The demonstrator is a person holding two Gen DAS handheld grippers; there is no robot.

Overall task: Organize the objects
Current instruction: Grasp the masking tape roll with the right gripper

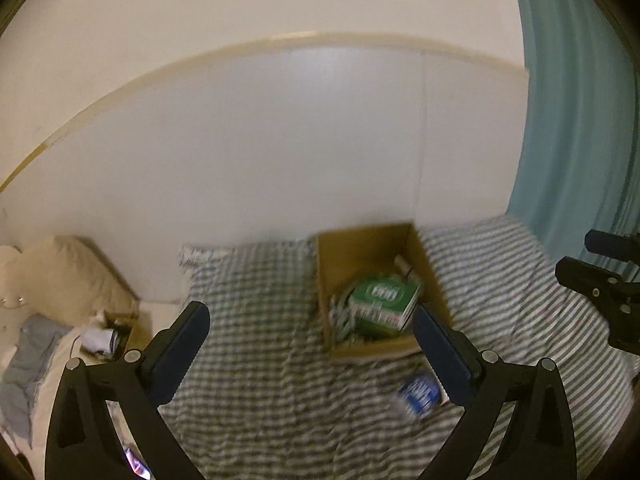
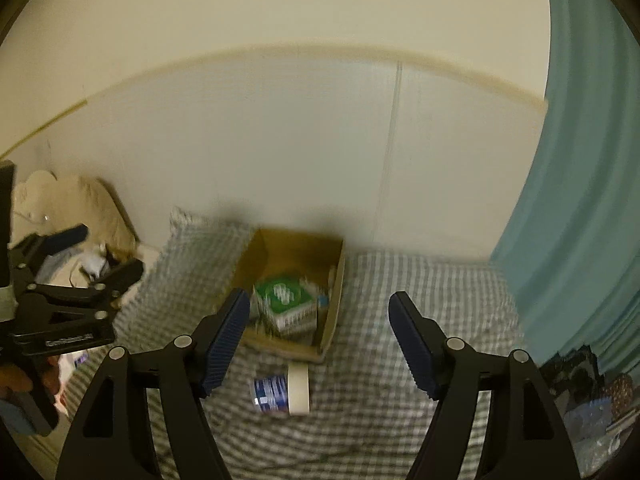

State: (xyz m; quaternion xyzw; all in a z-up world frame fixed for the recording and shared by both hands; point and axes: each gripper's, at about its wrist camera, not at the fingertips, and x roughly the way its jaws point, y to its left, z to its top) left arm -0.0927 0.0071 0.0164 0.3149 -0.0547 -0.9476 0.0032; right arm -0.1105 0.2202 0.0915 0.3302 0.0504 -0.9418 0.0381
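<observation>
With both tongs, left (image 1: 310, 354) and right (image 2: 316, 342), released, I'd lower the right squarely over the blue jar (image 2: 280, 394) on the bed (image 2: 400, 360), just before the box (image 2: 332, 316).

A bed covered in a checked blanket (image 1: 260, 360) fills the lower half. A white wall panel (image 1: 280, 140) rises behind it. A teal curtain (image 2: 580, 180) hangs at three o'clock. At nine o'clock lie a cream pillow (image 1: 68, 276) and crumpled blue cloth (image 1: 24, 368).
</observation>
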